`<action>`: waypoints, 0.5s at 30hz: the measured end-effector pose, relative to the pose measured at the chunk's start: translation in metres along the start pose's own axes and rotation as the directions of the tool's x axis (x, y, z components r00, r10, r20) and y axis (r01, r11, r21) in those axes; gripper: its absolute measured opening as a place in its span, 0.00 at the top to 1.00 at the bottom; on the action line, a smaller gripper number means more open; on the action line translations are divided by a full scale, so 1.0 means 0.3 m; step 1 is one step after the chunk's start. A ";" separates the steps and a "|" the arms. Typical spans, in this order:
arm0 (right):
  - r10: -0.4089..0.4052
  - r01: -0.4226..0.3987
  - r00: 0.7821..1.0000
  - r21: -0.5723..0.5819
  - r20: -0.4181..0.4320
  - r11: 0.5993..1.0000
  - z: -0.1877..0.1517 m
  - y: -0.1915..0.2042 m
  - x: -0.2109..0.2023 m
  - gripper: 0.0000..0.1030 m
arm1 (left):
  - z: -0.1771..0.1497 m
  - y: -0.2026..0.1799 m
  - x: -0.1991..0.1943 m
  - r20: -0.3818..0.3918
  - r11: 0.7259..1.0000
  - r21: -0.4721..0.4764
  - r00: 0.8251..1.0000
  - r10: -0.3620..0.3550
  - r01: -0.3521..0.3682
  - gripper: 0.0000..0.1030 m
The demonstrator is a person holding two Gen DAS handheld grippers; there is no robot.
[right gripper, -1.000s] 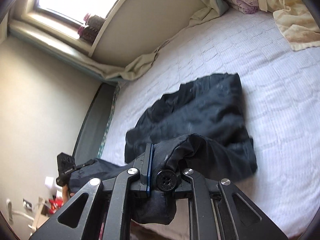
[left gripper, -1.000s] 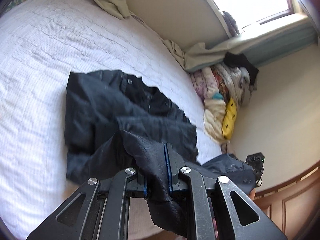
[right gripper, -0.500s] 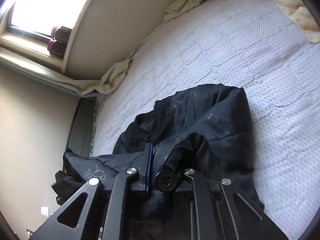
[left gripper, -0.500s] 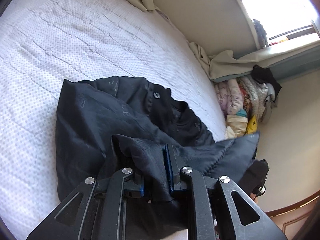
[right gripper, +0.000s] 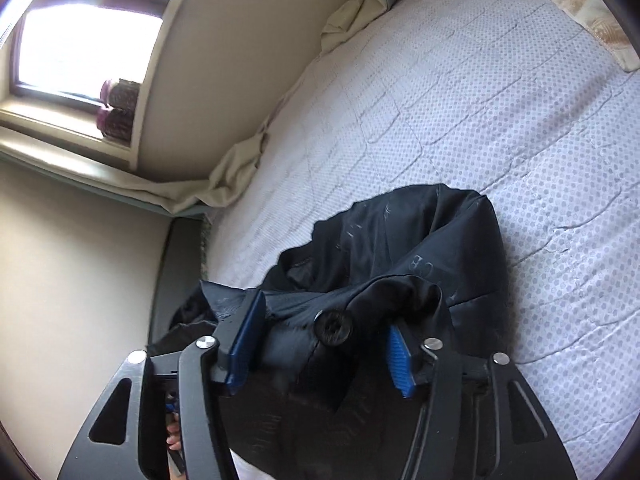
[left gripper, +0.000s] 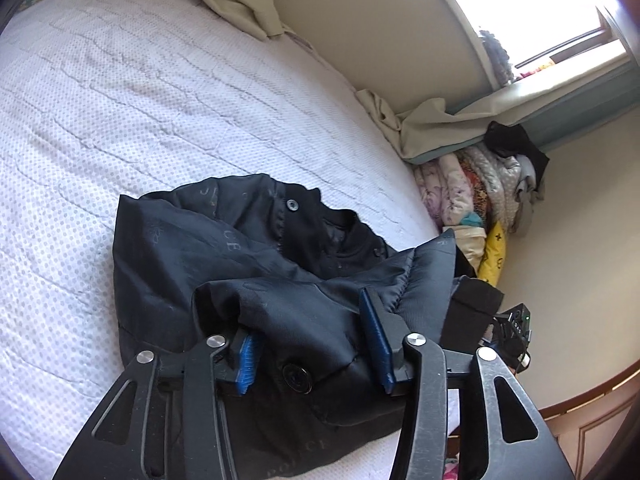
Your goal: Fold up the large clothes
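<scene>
The black jacket [left gripper: 224,264] lay bunched on the white bed [left gripper: 120,100], its bulk directly ahead of and below both tools. The left hand-held gripper [left gripper: 312,344] stood with jaws opening, the folded hem loose between its pads. The right hand-held gripper [right gripper: 320,344] was likewise opening around the buttoned edge. Neither hand was clearly nearer; the fold ran across from one to the other.

You have one black jacket [left gripper: 240,264] lying on one white bedspread [left gripper: 160,112], two large black buttons [left gripper: 297,377] showing on it, two grippers, one window [right gripper: 80,40], and one heap of folded bedding [left gripper: 480,196].
</scene>
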State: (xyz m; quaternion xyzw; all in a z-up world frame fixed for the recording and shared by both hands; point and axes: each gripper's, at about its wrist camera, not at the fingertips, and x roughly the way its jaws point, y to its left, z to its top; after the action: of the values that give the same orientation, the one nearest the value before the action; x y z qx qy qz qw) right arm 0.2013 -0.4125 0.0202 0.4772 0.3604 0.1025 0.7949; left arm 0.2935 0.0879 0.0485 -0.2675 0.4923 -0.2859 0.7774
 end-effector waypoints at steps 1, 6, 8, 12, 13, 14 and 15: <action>0.012 -0.012 1.000 -0.001 0.004 1.000 -0.001 0.005 -0.011 0.42 | 0.001 0.001 -0.009 0.001 1.000 -0.009 1.000 -0.014 0.014 0.46; 0.043 -0.043 0.998 0.004 0.054 0.999 0.003 0.001 -0.080 0.34 | 0.016 0.052 -0.071 0.027 0.979 -0.117 0.986 -0.163 0.165 0.31; 0.002 -0.003 0.997 0.005 0.080 1.000 0.004 -0.012 -0.092 0.33 | 0.019 0.068 -0.095 0.046 0.972 -0.142 0.982 -0.183 0.188 0.29; -0.070 0.073 0.992 -0.024 0.102 0.997 0.007 -0.021 -0.111 0.33 | 0.015 0.061 -0.172 0.157 0.996 -0.080 0.986 0.046 -0.034 0.19; -0.078 0.083 0.991 -0.044 0.107 0.996 0.005 -0.015 -0.119 0.33 | 0.013 0.051 -0.182 0.176 0.995 -0.056 0.981 0.085 -0.076 0.19; -0.080 0.087 0.991 -0.056 0.108 0.995 0.005 -0.012 -0.122 0.33 | 0.010 0.043 -0.183 0.180 0.995 -0.030 0.979 0.100 -0.096 0.18; -0.085 0.093 0.991 -0.081 0.102 0.992 0.003 -0.003 -0.124 0.33 | 0.004 0.032 -0.173 0.171 0.994 0.000 0.979 0.112 -0.113 0.18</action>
State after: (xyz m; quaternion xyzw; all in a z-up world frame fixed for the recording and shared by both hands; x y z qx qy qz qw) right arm 0.1750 -0.4324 0.0372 0.4307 0.3372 0.0587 0.8351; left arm 0.2781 0.1315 0.0741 -0.2591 0.4369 -0.2197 0.8329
